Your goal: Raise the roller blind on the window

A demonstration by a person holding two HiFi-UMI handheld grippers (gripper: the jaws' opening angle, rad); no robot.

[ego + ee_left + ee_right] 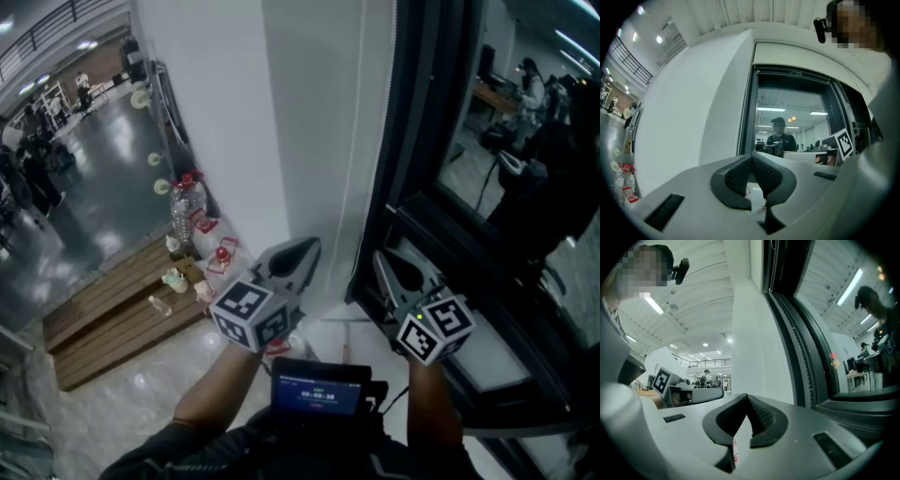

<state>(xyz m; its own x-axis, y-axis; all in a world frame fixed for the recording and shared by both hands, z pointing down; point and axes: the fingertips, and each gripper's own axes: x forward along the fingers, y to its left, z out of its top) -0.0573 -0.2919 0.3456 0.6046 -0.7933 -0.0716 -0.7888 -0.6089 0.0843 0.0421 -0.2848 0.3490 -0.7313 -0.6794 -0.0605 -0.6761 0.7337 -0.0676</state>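
Observation:
The dark-framed window (pixel 441 122) stands to the right of a white wall pillar (pixel 234 122). A thin bead cord (pixel 353 141) hangs down the wall just beside the frame, and shows as a pale line (pixel 740 129) in the left gripper view. My left gripper (pixel 312 247) points level at the pillar, left of the cord; its jaws meet at the tip (pixel 751 155) and nothing shows between them. My right gripper (pixel 380 258) sits close by the frame's foot, tips touching (pixel 747 397), with no cord seen in them. I cannot make out blind fabric over the glass.
Plastic bottles with red caps (pixel 187 211) and small items stand at the pillar's foot beside a low wooden platform (pixel 112 309). A device with a lit screen (pixel 319 392) hangs at my chest. The window sill (pixel 497 361) runs along the right.

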